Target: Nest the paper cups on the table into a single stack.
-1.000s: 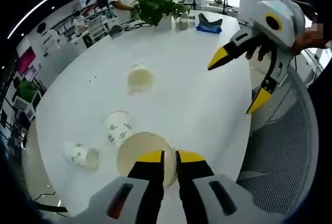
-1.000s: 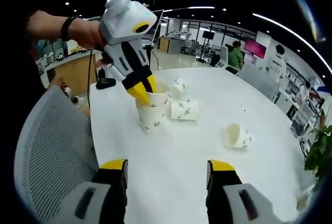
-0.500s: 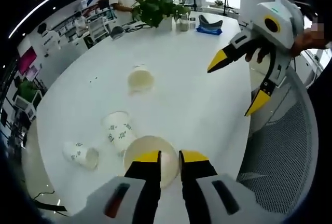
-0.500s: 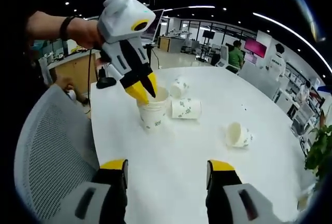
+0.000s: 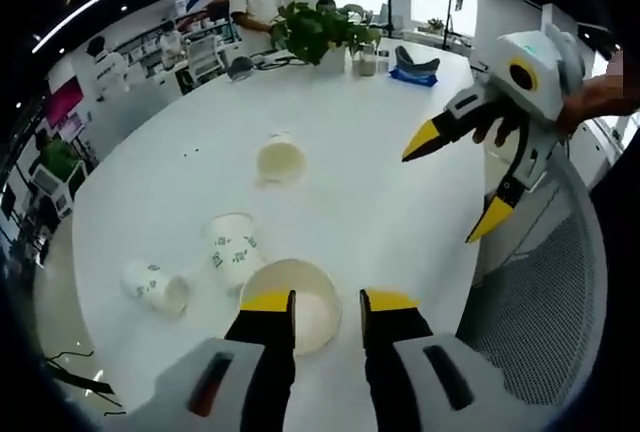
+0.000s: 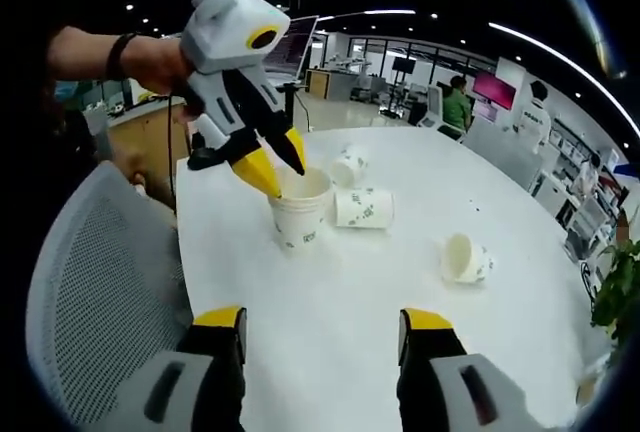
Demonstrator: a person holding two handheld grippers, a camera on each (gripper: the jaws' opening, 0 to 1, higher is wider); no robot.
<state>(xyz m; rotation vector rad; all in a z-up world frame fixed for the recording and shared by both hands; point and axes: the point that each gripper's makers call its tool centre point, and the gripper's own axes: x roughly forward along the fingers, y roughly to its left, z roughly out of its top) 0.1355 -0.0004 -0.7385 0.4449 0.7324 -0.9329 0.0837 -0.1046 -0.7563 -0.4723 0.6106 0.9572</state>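
Left gripper (image 5: 327, 300): jaws apart, poised above the rim of the upright paper cup stack (image 6: 301, 210), not gripping it. Right gripper (image 6: 320, 320): jaws wide apart, empty, above the white table (image 6: 380, 282). Three loose paper cups (image 6: 363, 208) lie tipped beyond the stack.

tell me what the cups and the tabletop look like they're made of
Upright cup: likely paper, matte white with green print and a thin rolled rim. Tabletop: smooth white, faintly glossy, perhaps laminate; the exact material can't be told.
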